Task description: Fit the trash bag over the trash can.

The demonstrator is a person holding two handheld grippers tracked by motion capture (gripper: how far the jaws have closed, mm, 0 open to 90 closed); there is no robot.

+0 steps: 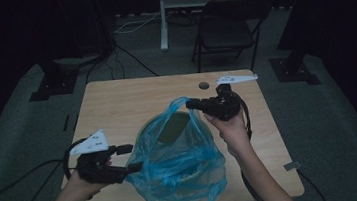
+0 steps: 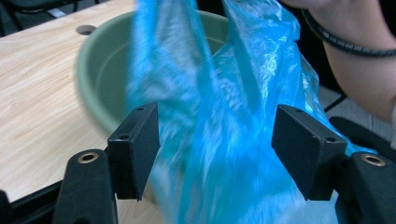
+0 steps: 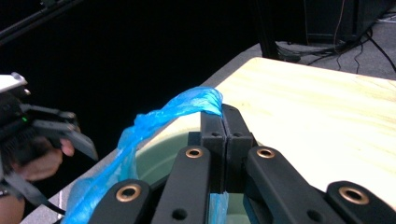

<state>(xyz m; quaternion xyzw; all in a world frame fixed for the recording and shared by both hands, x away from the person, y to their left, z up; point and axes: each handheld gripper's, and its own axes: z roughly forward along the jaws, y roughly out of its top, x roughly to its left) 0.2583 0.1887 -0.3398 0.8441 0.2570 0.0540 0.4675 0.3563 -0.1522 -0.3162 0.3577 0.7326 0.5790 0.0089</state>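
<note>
A blue plastic bag stands open at the middle of the table, draped around a green basin. My right gripper is shut on the bag's far rim and holds it up. In the right gripper view the jaws pinch a blue fold of the bag above the basin. My left gripper is open at the bag's left side. In the left gripper view the bag's film hangs between the spread jaws, with the basin behind it.
The light wooden table has a round cable hole near its far edge. A folding chair and a white stand are on the floor beyond. Cables trail from both grippers off the table's sides.
</note>
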